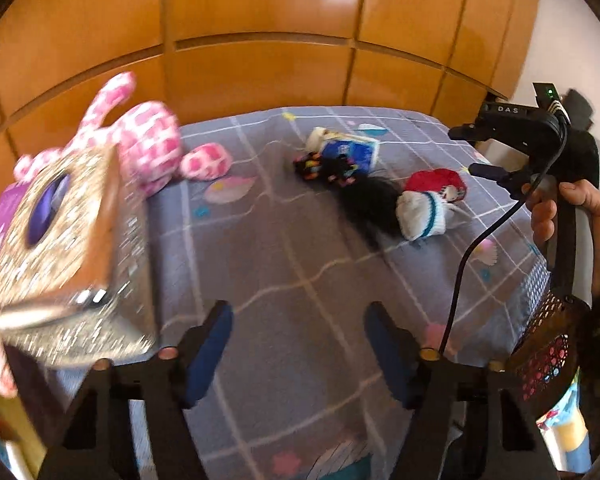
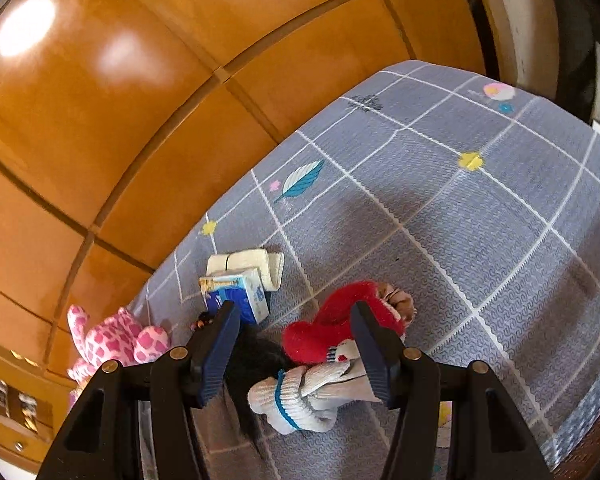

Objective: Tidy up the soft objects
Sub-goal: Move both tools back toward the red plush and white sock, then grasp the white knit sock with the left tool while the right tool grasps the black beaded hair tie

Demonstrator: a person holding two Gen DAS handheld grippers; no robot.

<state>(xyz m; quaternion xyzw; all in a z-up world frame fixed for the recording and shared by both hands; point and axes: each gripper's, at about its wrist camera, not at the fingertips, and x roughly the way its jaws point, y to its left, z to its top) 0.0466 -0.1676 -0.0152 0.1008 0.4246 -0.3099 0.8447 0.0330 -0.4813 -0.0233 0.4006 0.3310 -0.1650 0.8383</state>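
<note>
Soft things scattered on bed

Grey checked bedspread (image 2: 480, 216) under everything, wooden wardrobe (image 1: 260, 8) behind. Glittery box (image 1: 72, 248) at left edge, pink plush toy (image 1: 148, 144) just behind it. Mid-bed cluster: blue tissue pack (image 2: 240, 296), black furry piece (image 1: 370, 200), red plush (image 2: 332, 324) touching rolled white sock (image 2: 300, 400). Left tool (image 1: 298, 344) spread wide, grasping nothing. Right tool (image 2: 296, 352) likewise released, hovering over sock and red plush.

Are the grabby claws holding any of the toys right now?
No, nothing is held. The left gripper is open over bare blanket. The right gripper is open too, hanging above the rolled white sock and red plush.
</note>
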